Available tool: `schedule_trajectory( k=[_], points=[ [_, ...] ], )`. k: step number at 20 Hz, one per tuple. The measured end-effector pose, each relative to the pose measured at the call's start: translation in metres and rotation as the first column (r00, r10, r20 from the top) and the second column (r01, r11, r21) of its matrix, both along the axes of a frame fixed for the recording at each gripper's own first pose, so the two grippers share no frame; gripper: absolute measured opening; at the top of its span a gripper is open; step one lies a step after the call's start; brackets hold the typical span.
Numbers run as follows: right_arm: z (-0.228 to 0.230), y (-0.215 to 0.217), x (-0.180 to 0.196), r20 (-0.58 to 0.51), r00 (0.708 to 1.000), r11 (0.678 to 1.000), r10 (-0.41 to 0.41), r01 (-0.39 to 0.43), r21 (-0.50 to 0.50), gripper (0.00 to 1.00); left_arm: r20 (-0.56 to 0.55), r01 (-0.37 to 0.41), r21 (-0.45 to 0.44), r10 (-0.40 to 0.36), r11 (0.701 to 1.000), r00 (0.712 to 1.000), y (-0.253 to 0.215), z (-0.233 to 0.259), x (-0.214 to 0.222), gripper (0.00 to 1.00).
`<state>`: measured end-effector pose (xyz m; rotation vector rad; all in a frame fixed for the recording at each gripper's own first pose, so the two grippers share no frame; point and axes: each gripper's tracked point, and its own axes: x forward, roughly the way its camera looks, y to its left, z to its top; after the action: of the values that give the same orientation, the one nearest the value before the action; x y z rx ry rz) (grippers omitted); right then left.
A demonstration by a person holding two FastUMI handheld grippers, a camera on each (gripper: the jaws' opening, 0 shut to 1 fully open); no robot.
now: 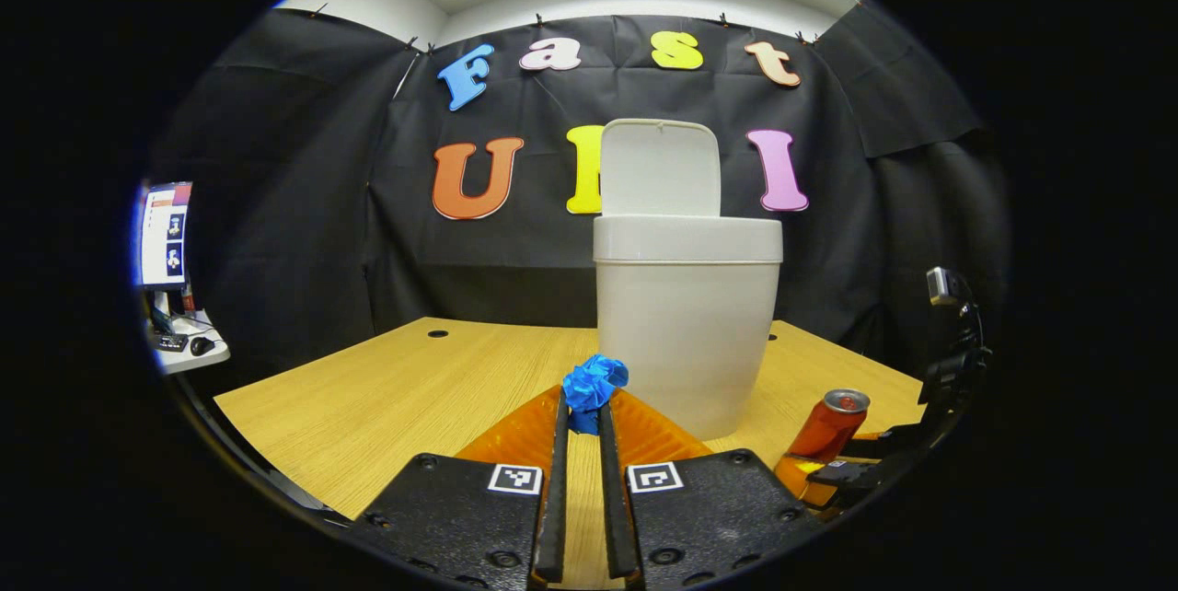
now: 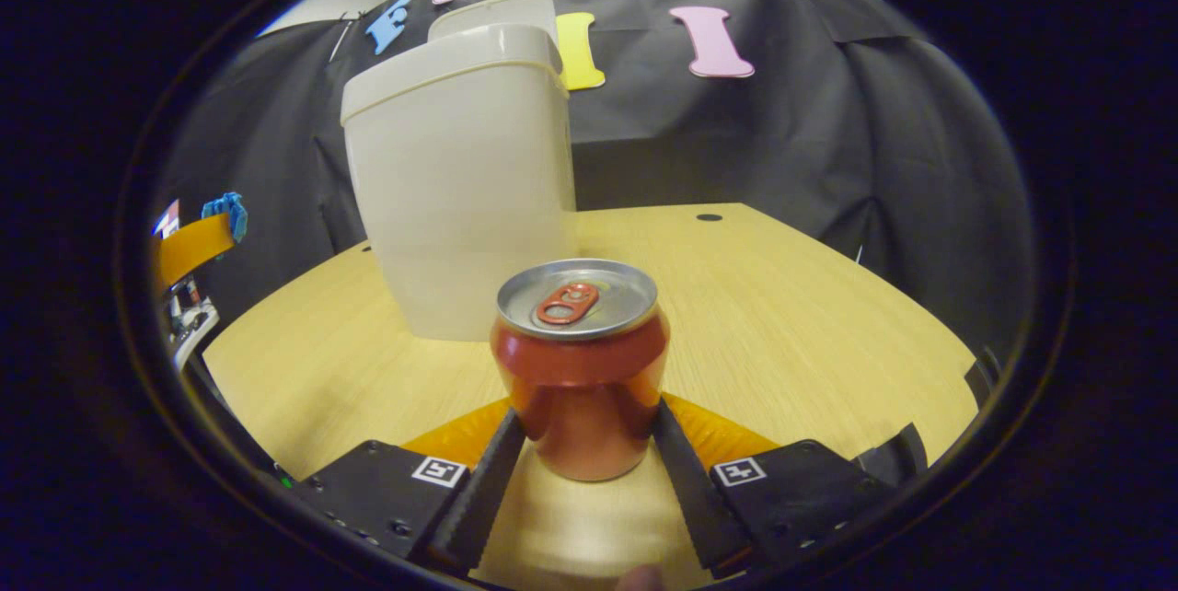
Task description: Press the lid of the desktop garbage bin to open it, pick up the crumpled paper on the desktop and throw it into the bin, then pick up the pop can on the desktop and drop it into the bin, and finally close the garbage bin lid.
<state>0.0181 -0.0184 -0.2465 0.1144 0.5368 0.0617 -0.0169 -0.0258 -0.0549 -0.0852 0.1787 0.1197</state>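
Note:
The white bin (image 1: pixel 686 333) stands on the wooden table (image 1: pixel 368 398) with its lid (image 1: pixel 658 168) tipped up and open. My left gripper (image 1: pixel 583 402) is shut on the blue crumpled paper (image 1: pixel 594 386), held just in front of the bin's left side. In the right gripper view the red pop can (image 2: pixel 580 370) stands upright between the fingers of my right gripper (image 2: pixel 586 416), which press on both its sides. The bin (image 2: pixel 460 177) rises behind the can. The left gripper view has the can (image 1: pixel 828 430) low at the right. The paper (image 2: pixel 227 209) appears far left in the right gripper view.
A monitor (image 1: pixel 166 237) and a small side desk sit outside the booth at the far left. The table has round cable holes (image 1: pixel 438 333) (image 2: pixel 709 217) near its back edge. Black cloth walls close in the back and sides.

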Motion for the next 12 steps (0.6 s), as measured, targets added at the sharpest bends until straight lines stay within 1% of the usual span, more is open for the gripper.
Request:
schedule_trajectory(
  k=[1,2,3,6,7,8,10,11,12],
  points=[
    [0.005,-0.001,-0.001,0.011,1.000,1.000,0.004,-0.004,0.005,0.80,0.012,-0.003,0.015,0.003,1.000,1.000,0.002,0.014,0.005,0.20],
    [0.011,-0.001,-0.002,0.027,1.000,1.000,0.009,-0.009,0.008,0.80,0.030,-0.005,0.023,0.004,1.000,1.000,0.004,0.029,0.013,0.20],
    [0.018,-0.002,-0.002,0.041,0.999,1.000,0.015,-0.016,0.008,0.78,0.056,0.004,0.021,-0.005,1.000,0.998,0.003,0.047,0.021,0.20],
    [0.037,-0.007,-0.003,0.082,0.996,0.999,0.038,-0.038,0.010,0.78,0.134,0.026,0.039,-0.031,0.999,0.991,-0.003,0.104,0.048,0.20],
    [0.042,-0.009,-0.003,0.088,0.995,0.999,0.047,-0.048,0.011,0.78,0.155,0.046,0.047,-0.053,0.998,0.987,-0.008,0.119,0.057,0.16],
    [0.045,-0.012,-0.005,0.091,0.994,0.998,0.054,-0.055,0.008,0.78,0.169,0.064,0.046,-0.071,0.997,0.983,-0.014,0.130,0.064,0.20],
    [0.055,-0.020,-0.006,0.106,0.993,0.998,0.056,-0.056,-0.003,0.78,0.182,0.083,0.034,-0.088,0.996,0.979,-0.020,0.143,0.082,0.20],
    [0.059,-0.025,-0.006,0.115,0.992,0.999,0.052,-0.052,-0.006,0.78,0.185,0.076,0.028,-0.080,0.997,0.979,-0.018,0.147,0.092,0.20],
    [0.061,-0.030,-0.006,0.121,0.992,0.999,0.046,-0.045,-0.009,0.78,0.197,0.075,0.021,-0.078,0.997,0.977,-0.017,0.151,0.103,0.17]
  ],
)
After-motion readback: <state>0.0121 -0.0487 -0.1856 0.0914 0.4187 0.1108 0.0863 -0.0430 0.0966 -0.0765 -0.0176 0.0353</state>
